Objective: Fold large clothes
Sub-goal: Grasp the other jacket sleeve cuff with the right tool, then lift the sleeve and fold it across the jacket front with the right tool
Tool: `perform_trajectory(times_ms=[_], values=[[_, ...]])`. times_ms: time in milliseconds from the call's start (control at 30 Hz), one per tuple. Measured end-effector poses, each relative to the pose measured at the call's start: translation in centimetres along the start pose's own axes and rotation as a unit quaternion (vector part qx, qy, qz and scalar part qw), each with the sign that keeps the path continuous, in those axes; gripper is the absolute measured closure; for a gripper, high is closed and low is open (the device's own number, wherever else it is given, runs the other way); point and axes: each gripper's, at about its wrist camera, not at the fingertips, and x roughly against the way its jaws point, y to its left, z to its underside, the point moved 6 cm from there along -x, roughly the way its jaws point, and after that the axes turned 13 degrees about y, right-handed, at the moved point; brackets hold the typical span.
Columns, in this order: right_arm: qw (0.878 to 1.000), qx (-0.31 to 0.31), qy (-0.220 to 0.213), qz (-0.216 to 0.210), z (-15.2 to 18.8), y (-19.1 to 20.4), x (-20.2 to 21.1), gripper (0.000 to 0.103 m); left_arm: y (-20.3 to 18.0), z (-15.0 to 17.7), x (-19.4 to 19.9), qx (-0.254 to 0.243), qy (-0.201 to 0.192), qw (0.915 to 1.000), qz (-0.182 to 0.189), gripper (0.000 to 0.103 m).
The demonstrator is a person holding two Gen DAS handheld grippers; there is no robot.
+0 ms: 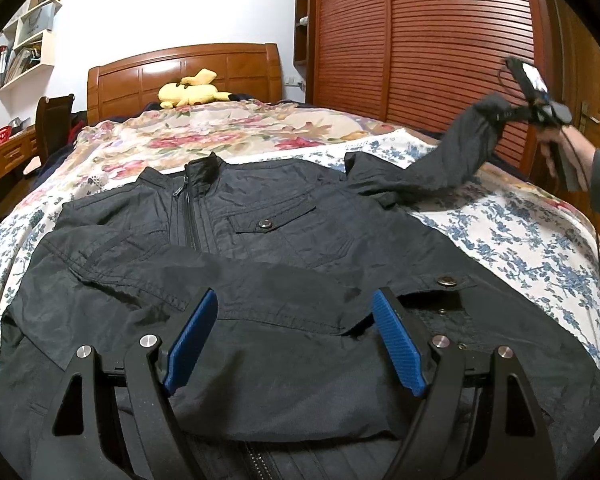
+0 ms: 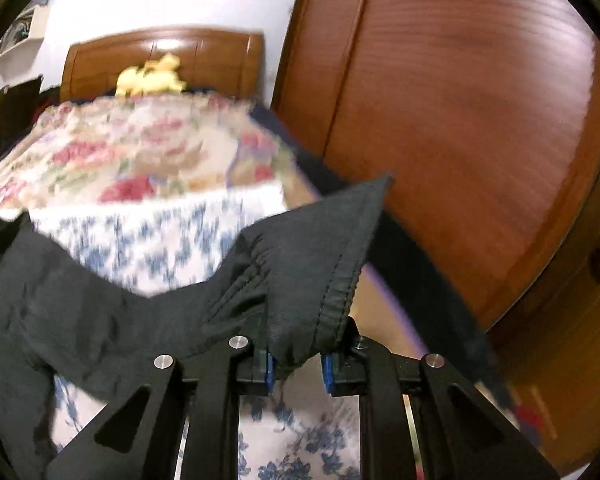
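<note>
A dark zip-up jacket (image 1: 260,216) lies front up on the bed, one sleeve folded across its lower body. My left gripper (image 1: 296,300) hovers open just over that folded sleeve, its blue pads (image 1: 192,344) wide apart with nothing pinched. The other sleeve (image 1: 440,164) is lifted off the bed to the right. My right gripper (image 1: 512,114) holds it up by the end, gripped by a person's hand (image 1: 560,148). In the right wrist view the ribbed cuff (image 2: 320,256) sticks up between the jaws of the right gripper (image 2: 300,344), which is shut on it.
The bed carries a blue floral sheet (image 1: 500,232) and a red floral quilt (image 1: 220,128). A yellow plush toy (image 1: 192,92) lies by the wooden headboard (image 1: 188,68). A slatted wooden wardrobe (image 1: 420,40) stands close on the right, a desk (image 1: 4,152) on the left.
</note>
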Motion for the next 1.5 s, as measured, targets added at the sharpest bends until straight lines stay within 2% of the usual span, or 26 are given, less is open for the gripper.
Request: perform_trajectory(times_ms=[200, 333, 533, 767, 1000, 1100, 1300, 1500], values=[[1.0, 0.007, -0.022, -0.012, -0.3, 1.3, 4.8, 0.086, 0.1, 0.0, 1.8, -0.003, -0.003, 0.9999, 0.016, 0.022], [0.998, 0.042, -0.04, -0.018, 0.1, 3.2, 7.9, 0.086, 0.7, 0.2, 3.5, -0.004, -0.009, 0.9999, 0.013, 0.022], [0.993, 0.07, -0.076, -0.053, 0.2, 5.9, 12.9, 0.086, 2.6, 1.0, 6.3, 0.003, -0.018, 0.9998, 0.003, 0.022], [0.98, 0.111, -0.129, -0.106, 0.4, 9.9, 20.1, 0.087, 5.2, 2.2, 9.1, 0.017, -0.026, 0.9994, -0.014, 0.022], [0.956, 0.167, -0.167, -0.175, 3.2, 14.7, 26.0, 0.087, 7.8, 3.8, 11.6, 0.023, -0.034, 0.9982, -0.045, 0.022], [0.948, 0.187, -0.161, -0.2, 5.7, 15.8, 26.0, 0.087, 8.8, 4.7, 12.3, 0.027, -0.031, 0.9979, -0.05, 0.022], [0.936, 0.219, -0.121, -0.248, 11.1, 17.8, 24.9, 0.087, 11.0, 5.9, 13.9, 0.037, -0.036, 0.9968, -0.061, 0.022], [0.926, 0.258, -0.079, -0.264, 16.1, 19.0, 23.1, 0.087, 12.7, 6.1, 14.5, 0.053, -0.04, 0.996, -0.06, 0.022]])
